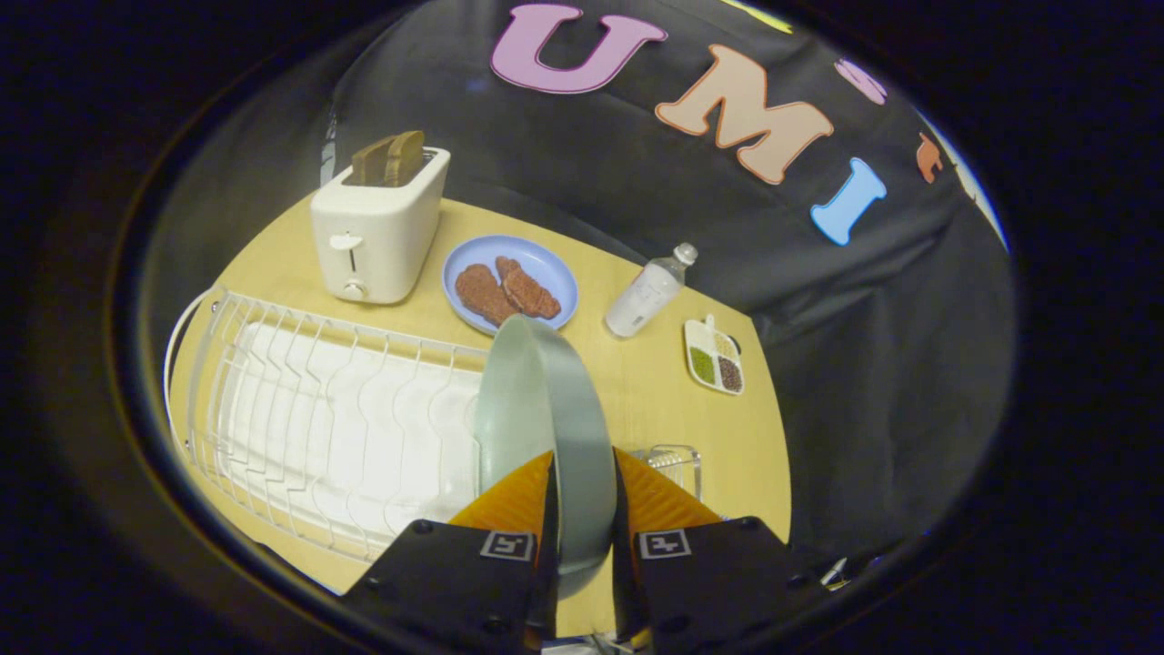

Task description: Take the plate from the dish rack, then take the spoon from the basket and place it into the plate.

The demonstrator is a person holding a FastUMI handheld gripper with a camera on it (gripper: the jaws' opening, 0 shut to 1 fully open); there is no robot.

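My gripper (585, 487) is shut on a pale grey-green plate (541, 409), which stands on edge between the two fingers. The plate is lifted above the right end of the white wire dish rack (300, 400). The rack's slots to the left of the plate hold nothing. Just right of the fingers, a small wire basket (673, 464) peeks out at the rack's end; what it holds is hidden.
Beyond the rack stand a white toaster (377, 232) with bread in it, a blue plate (511, 282) of brown patties, a lying plastic bottle (647, 293) and a small divided dish (715, 357) of grains. The wooden table (655, 391) ends near the black cloth wall.
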